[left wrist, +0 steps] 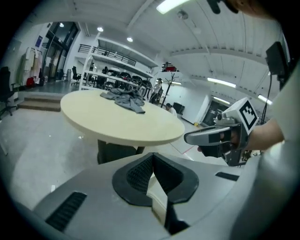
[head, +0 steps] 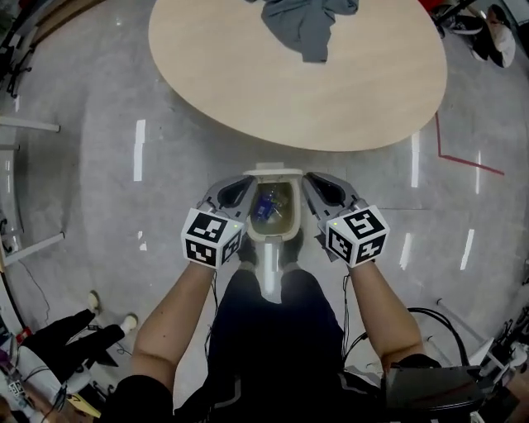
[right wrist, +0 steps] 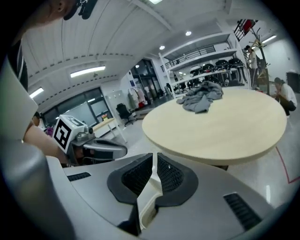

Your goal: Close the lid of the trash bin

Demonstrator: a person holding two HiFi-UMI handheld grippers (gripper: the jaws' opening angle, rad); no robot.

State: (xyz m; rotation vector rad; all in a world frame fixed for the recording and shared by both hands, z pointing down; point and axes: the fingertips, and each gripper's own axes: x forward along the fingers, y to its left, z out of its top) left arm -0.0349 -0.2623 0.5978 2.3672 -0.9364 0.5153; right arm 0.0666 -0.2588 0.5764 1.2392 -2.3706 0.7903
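Between the two grippers, on the grey floor, I see the trash bin (head: 273,171) standing open, with bits of rubbish inside. Its pale lid (head: 271,268) is tipped back toward the person. A round wooden table (head: 331,91) with a crumpled grey cloth (head: 306,21) on it lies just beyond the bin.

The left gripper (head: 240,188) sits at the bin's left side and the right gripper (head: 318,186) at its right, both pointing toward the table. In each gripper view the dark pads are drawn nearly together, pinching a thin cream edge (left wrist: 157,194) that runs back from the jaws toward the camera. I read it as part of the bin, but I cannot tell whether it is the rim or the lid's side.
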